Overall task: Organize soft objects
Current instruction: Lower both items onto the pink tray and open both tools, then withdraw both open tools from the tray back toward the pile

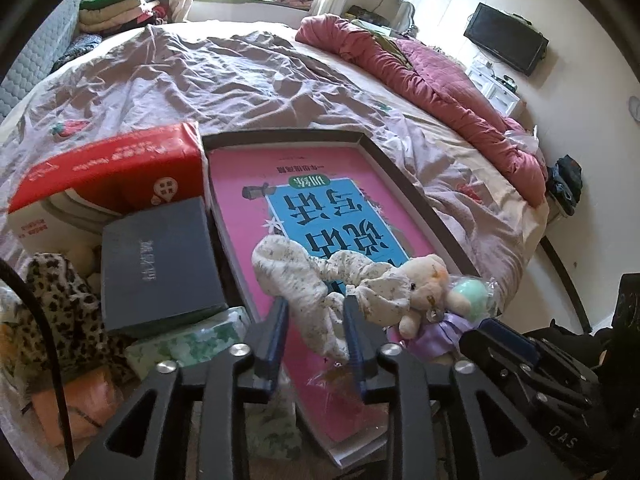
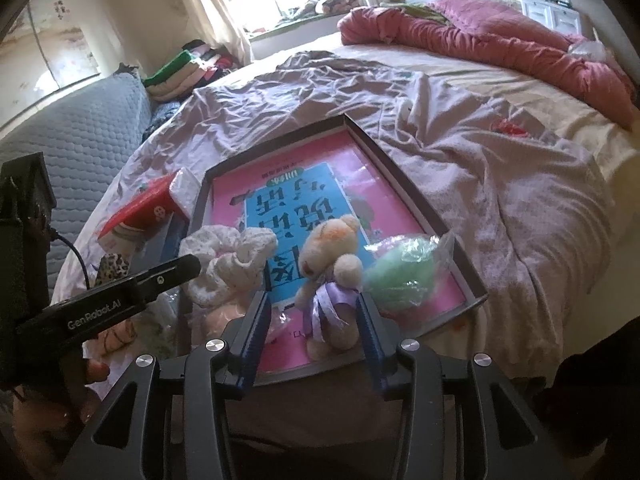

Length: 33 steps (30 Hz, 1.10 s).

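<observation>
Messy bed, tray (image 2: 476, 300) up front: right gripper (image 2: 312, 312) part open around the bear (image 2: 332, 264) without pinching, left gripper (image 1: 316, 320) loosely straddling the scrunchie (image 1: 296, 276), so best lifted straight off.

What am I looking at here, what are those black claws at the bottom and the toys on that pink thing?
These are two hand-held grabbers, one in each of a person's hands, each with a camera looking along its two fingers. One picture is from the left grabber, the other from the right grabber. A shallow tray lies on a bed, with a pink book inside. On the book lie a white cloth, a small teddy bear and a green ball in plastic wrap. The cloth sits between the left grabber's fingers and the bear between the right's, but both stand open, gripping nothing.
</observation>
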### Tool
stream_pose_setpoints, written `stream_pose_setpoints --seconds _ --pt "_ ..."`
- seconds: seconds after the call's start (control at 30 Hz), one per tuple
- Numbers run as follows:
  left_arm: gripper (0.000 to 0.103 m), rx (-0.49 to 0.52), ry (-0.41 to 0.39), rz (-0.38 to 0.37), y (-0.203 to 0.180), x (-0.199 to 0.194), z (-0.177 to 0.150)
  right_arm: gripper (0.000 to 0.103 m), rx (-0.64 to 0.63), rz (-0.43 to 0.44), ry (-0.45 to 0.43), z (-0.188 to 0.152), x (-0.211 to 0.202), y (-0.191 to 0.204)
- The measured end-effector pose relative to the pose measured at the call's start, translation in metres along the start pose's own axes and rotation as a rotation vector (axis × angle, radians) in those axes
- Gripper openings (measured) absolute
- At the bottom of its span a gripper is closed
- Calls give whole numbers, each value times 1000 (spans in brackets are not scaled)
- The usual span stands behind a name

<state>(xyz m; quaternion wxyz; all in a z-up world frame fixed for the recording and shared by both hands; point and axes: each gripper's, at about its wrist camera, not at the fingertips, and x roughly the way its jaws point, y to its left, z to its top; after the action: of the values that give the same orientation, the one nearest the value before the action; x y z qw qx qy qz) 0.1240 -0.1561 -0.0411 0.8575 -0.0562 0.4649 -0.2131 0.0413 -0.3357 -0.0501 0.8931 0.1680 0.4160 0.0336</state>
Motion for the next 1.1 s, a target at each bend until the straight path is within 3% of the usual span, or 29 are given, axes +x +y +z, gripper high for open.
stream_pose_setpoints --seconds 0.07,0.13,0.3,0.63,0.73,0.83,0.97,1.03,1.1 --pt "45 4 -12 -10 -2 -6 1 49 -5 -6 -8 1 -2 2" --pt "48 5 -20 -31 -3 -13 1 54 -14 -5 -22 2 -4 5" --pt "52 9 -40 -19 -1 -30 3 57 -37 -12 -50 6 -9 13" --pt "58 -100 -113 22 48 -88 10 59 -129 58 -98 10 -20 50" --pt "59 -117 -126 74 67 -102 8 59 -152 100 -102 10 -22 63" --pt "59 -72 -121 245 81 -112 2 59 -191 142 -86 9 -20 81" --pt "59 -48 -103 393 100 -120 -8 60 -253 175 -45 2 -13 105" --pt "59 -80 -100 386 113 -125 -13 60 -281 194 -28 -3 -9 116" --pt "59 -137 -96 319 128 -130 -20 60 -298 196 -9 -7 -3 127"
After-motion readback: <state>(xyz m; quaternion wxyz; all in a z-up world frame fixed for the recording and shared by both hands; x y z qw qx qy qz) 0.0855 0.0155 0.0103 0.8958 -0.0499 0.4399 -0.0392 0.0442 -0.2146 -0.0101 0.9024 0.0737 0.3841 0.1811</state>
